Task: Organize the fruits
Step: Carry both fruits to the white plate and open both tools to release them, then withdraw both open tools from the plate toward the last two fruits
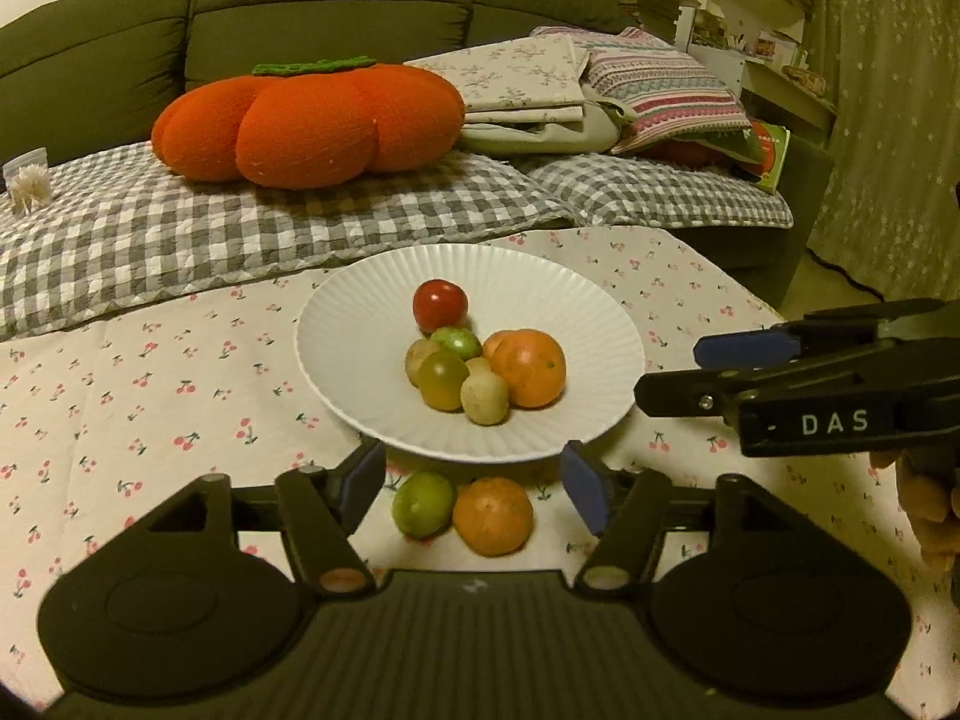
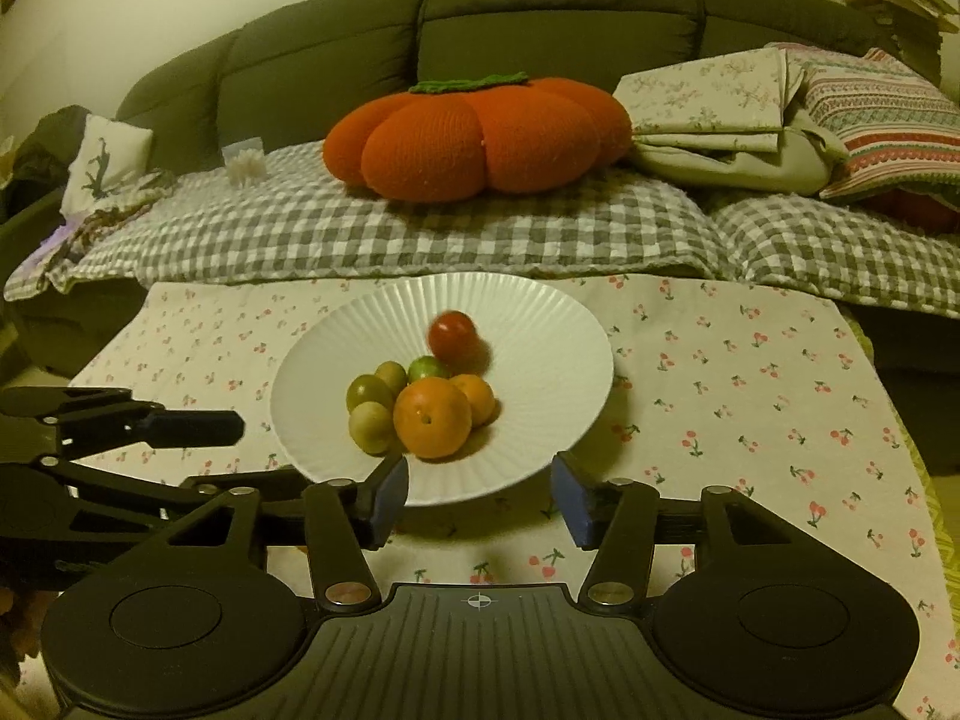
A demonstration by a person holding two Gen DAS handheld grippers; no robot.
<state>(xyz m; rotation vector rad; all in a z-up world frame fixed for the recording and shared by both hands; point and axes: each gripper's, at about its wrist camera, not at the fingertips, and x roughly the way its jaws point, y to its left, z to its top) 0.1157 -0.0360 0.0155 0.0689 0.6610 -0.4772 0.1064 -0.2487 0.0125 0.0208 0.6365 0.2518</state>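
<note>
Our left gripper (image 1: 474,489) stands with its blue pads apart, pressing on nothing; a green fruit (image 1: 423,504) and an orange (image 1: 493,516) lie touching on the cherry-print tablecloth (image 1: 150,372) between them. Our right gripper (image 2: 480,498) is likewise parted and empty at the near rim of the white ribbed plate (image 2: 540,324), which holds a red tomato (image 2: 453,333), oranges and small greenish fruits clustered together.

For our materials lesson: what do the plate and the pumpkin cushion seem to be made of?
Plate: probably glazed ceramic; white, with fine radial ridges and a soft sheen, though plastic cannot be ruled out. Pumpkin cushion: knitted or woven orange fabric, matt, stuffed into puffy lobes, with a green crocheted-looking top.
</note>
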